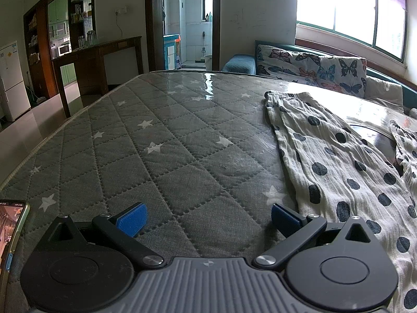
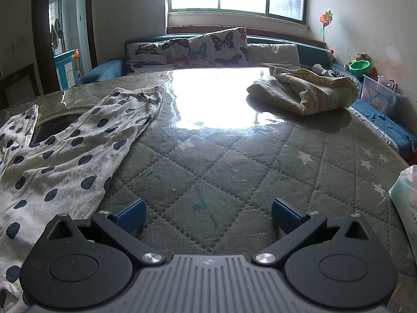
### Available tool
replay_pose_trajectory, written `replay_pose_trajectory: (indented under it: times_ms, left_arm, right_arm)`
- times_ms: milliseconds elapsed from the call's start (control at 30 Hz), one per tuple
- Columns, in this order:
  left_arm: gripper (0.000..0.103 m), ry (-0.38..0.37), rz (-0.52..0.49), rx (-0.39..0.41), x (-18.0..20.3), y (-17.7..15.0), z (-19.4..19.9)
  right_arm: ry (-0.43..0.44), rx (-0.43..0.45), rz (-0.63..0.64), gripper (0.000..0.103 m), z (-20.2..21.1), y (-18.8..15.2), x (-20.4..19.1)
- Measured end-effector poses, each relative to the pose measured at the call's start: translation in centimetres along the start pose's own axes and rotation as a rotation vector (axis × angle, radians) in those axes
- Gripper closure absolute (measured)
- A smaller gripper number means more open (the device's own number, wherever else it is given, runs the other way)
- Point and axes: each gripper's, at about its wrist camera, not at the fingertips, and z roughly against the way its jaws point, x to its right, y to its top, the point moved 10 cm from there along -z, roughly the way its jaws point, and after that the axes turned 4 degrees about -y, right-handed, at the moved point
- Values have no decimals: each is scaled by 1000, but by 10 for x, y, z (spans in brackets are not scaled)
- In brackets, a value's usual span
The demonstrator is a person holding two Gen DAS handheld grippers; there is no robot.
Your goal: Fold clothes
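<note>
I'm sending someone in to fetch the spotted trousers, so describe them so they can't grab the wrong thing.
Look at the grey quilted mattress with white stars. The trousers lie spread flat on it, legs apart, between the two grippers' views. They are white with dark dots, unlike the plain yellowish blanket bundled farther back.

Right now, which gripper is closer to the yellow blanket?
Right. The blanket lies bunched on the far right of the mattress, ahead of the right gripper. The left gripper sits beyond the spotted pants, and its camera doesn't show the blanket.
</note>
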Motion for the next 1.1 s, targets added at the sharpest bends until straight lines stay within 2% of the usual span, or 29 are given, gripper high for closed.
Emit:
replay_pose_trajectory:
  times_ms: [1100]
  left_arm:
    - [0,0,1,0,0,0,0]
  right_arm:
    - [-2,1,3,0,0,-1,1]
